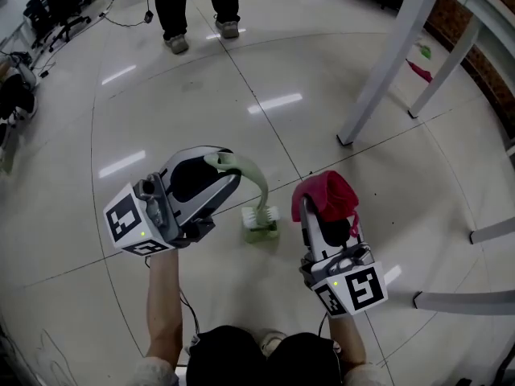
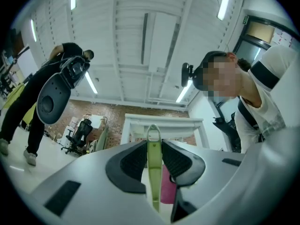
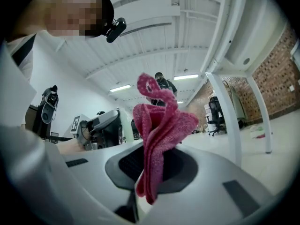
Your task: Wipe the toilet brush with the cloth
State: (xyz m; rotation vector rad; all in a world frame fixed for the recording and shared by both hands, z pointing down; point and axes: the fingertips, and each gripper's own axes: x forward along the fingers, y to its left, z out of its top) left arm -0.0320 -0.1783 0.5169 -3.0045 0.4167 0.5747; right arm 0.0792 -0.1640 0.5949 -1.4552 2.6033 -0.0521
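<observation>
Pale floor (image 1: 322, 79) all round, a white table leg (image 1: 386, 63) at upper right, and a person (image 1: 193, 6) standing far off at the top. My left claw (image 1: 216, 171) is closed most of the way, pads pinching the green handle of the toilet brush (image 1: 261, 215). The handle curves away from the tips, and the white bristle head hangs down between my two claws. My right claw (image 1: 322, 209) is clamped on the bunched red cloth (image 1: 326, 190). The cloth sticks out past the tips, just right of the brush and apart from it.
</observation>
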